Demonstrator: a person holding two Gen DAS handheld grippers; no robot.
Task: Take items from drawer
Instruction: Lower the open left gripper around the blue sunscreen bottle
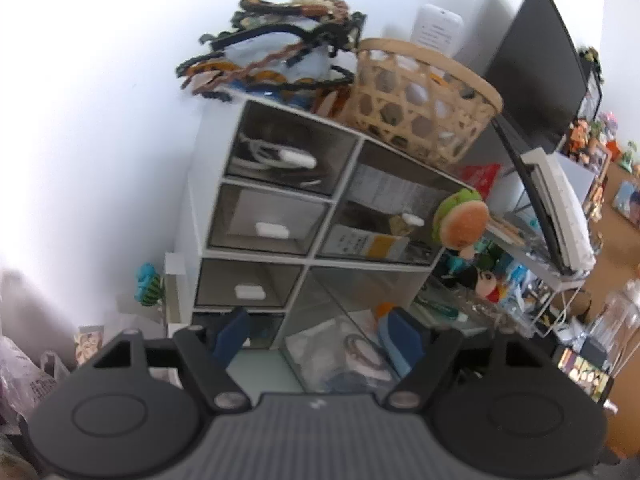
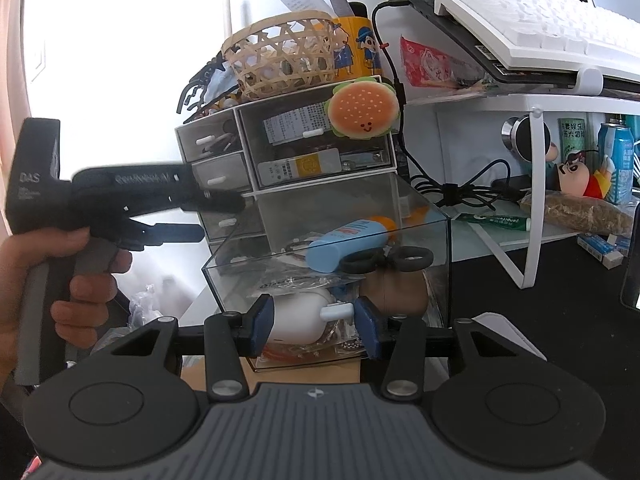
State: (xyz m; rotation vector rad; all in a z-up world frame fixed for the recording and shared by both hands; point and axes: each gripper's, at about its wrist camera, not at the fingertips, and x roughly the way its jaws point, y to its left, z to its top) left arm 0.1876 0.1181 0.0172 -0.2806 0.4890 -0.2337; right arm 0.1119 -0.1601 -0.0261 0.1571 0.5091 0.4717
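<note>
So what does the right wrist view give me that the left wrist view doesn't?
Only the right wrist view: the right gripper straddling the pulled-out drawer's white handle, scissors inside, and the hand holding the left gripper. Only the left wrist view: the left gripper open with nothing in it. Both: drawer unit, basket, burger plush.

hidden: drawer (image 2: 436, 240) front, behind tool | blurred: left tool (image 2: 208, 216)

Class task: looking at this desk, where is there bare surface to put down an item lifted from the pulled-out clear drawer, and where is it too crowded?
Free: the black desk surface, right of the clear plastic drawer and before the white shelf stand. Crowded: under that stand, and the drawer unit's top around the woven bamboo basket.
</note>
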